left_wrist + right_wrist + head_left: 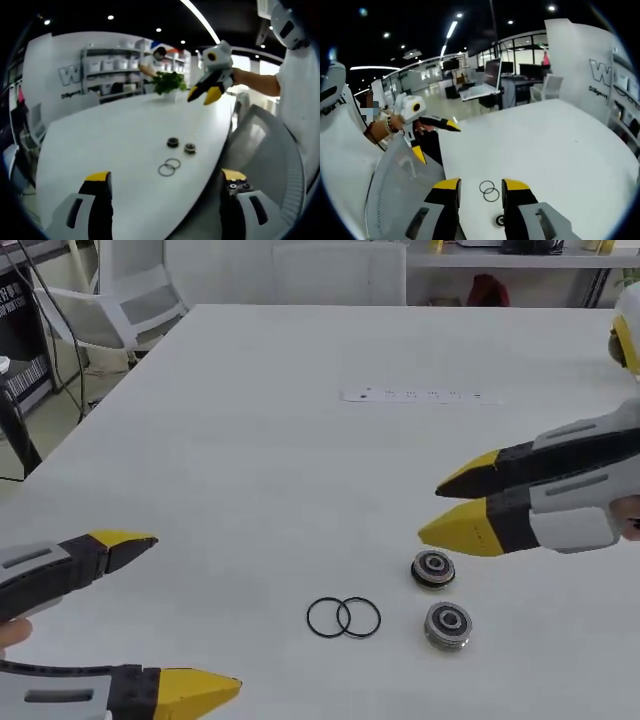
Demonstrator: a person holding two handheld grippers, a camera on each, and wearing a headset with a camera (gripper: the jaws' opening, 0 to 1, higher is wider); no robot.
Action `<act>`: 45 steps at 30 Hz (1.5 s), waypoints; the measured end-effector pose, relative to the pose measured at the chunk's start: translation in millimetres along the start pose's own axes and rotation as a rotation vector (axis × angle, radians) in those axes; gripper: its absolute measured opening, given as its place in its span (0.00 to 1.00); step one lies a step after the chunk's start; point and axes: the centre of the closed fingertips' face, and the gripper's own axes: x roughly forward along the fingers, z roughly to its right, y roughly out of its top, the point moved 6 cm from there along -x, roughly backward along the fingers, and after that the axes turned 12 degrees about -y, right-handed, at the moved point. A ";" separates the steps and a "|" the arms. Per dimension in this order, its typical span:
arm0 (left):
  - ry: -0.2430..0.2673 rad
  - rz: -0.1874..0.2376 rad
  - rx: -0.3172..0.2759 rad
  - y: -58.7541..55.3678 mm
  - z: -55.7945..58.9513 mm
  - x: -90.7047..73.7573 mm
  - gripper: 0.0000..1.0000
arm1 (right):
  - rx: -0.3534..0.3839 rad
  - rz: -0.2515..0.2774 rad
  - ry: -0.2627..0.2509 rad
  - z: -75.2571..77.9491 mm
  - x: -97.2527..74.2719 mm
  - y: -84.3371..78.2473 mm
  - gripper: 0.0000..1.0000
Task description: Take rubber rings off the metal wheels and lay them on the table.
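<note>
Lying overlapped on the bench [250, 440] just beside the metal wheels [447, 625], two rubber rings [344, 617] look thin, light, floppy; pinch them at an outer edge. Left tongs [197, 613] gape, well apart from the wheels; right tongs [429, 511], narrowly parted, hover near them.

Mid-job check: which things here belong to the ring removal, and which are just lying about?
Job: rubber rings; far metal wheel; near metal wheel; left hand-held gripper; right hand-held gripper.
Lying about: white strip on the table; white chair; potted plant.
</note>
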 end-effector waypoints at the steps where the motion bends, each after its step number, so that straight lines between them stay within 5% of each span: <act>1: -0.001 -0.002 0.004 0.7 0.8 0.3 0.90 | 0.002 0.004 -0.002 0.6 -1.5 0.2 0.31; 16: -0.015 -0.008 0.009 11.4 11.2 9.3 0.90 | 0.036 0.033 -0.045 18.1 -35.5 -7.6 0.36; 27: 0.006 0.004 0.036 36.7 21.3 15.1 0.90 | 0.080 0.056 -0.062 33.2 -54.8 -23.0 0.39; 45: -0.015 -0.018 0.088 68.2 23.8 28.8 0.90 | 0.189 0.038 -0.063 52.3 -52.3 -57.2 0.38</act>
